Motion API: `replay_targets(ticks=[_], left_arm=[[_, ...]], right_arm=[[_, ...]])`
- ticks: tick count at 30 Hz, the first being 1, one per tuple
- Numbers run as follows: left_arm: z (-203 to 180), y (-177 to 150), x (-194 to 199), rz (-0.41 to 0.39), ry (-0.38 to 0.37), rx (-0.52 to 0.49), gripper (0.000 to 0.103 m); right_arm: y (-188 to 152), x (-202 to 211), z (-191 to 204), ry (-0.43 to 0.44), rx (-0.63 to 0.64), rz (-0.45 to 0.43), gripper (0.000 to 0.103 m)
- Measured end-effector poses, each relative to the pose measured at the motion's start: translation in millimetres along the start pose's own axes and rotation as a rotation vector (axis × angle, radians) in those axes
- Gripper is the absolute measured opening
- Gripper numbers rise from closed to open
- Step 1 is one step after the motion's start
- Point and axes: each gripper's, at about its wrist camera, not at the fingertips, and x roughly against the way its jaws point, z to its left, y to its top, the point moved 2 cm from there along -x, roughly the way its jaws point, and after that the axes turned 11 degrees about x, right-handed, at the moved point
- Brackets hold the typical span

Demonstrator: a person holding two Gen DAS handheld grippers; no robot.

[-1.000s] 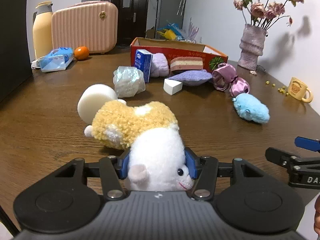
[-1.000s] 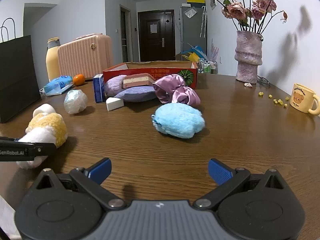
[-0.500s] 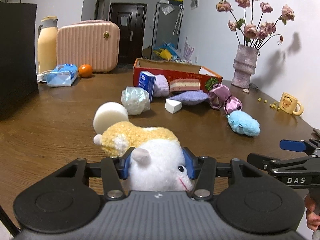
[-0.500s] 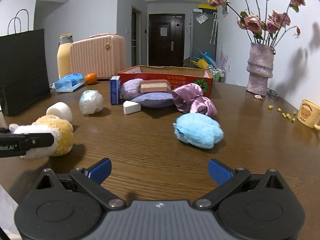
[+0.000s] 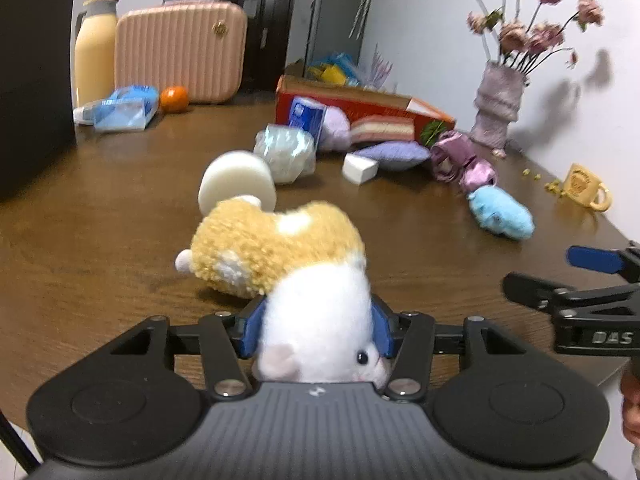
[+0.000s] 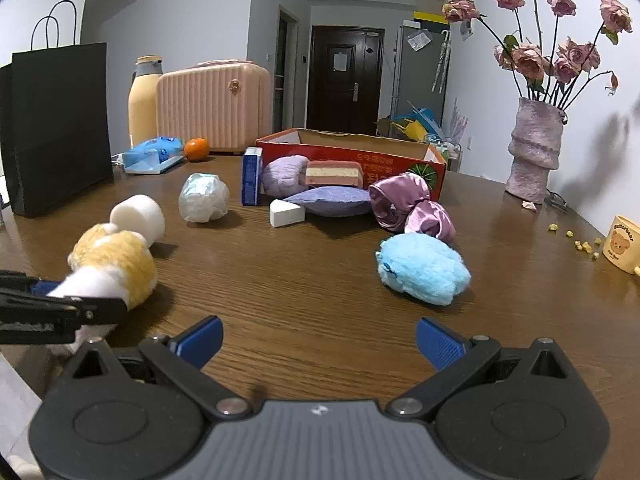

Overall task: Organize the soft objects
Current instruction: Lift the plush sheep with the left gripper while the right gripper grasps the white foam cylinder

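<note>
Since a second ago, you lifted the plush hamster point(image 5: 296, 264) slightly and swung toward the red cardboard box point(image 5: 360, 100) at the worktop's point(image 5: 100, 220) far edge. Your left hand-held gripper point(image 5: 316, 332) was clamped on its white head, body hanging forward near the front edge. Your right hand-held gripper point(image 6: 318, 342) stood wide apart, holding nothing. You needed a firm squeeze and a high carry over the foam cylinder point(image 5: 236, 184).

The plush hamster's point(image 5: 280, 248) chin drops behind the left gripper point(image 5: 316, 330) body; motion blur smears the flowers point(image 5: 532, 28); the mug's point(image 6: 624, 244) print is too small, possibly a bear, cut by the edge.
</note>
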Motion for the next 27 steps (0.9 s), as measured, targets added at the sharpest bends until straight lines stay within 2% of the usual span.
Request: replay_targets(ticks=[2, 4, 5, 9, 15, 27], left_arm=[[2.2, 0.3, -5.2, 0.011, 0.002, 0.015, 0.067], [3.0, 0.6, -7.4, -0.001, 0.011, 0.018, 0.060], [3.6, 0.8, -7.7, -0.005, 0.010, 0.018, 0.051], [8.4, 1.0, -3.5, -0.026, -0.011, 0.026, 0.050], [22.0, 5.3, 13.7, -0.098, -0.024, 0.039, 0.050], [65.6, 25.5, 25.9, -0.168, 0.023, 0.077, 0.050]], right_arm=[[-0.7, 0.1, -1.5, -0.005, -0.003, 0.003, 0.103], [-0.9, -1.2, -2.1, -0.008, -0.003, 0.008, 0.103], [-0.6, -2.0, -1.9, -0.008, -0.002, 0.011, 0.103], [2.4, -6.9, 1.3, -0.001, 0.009, 0.017, 0.103], [14.7, -16.3, 15.6, 0.027, 0.041, 0.009, 0.103], [43.7, -43.5, 61.2, 0.103, 0.106, 0.013, 0.103]])
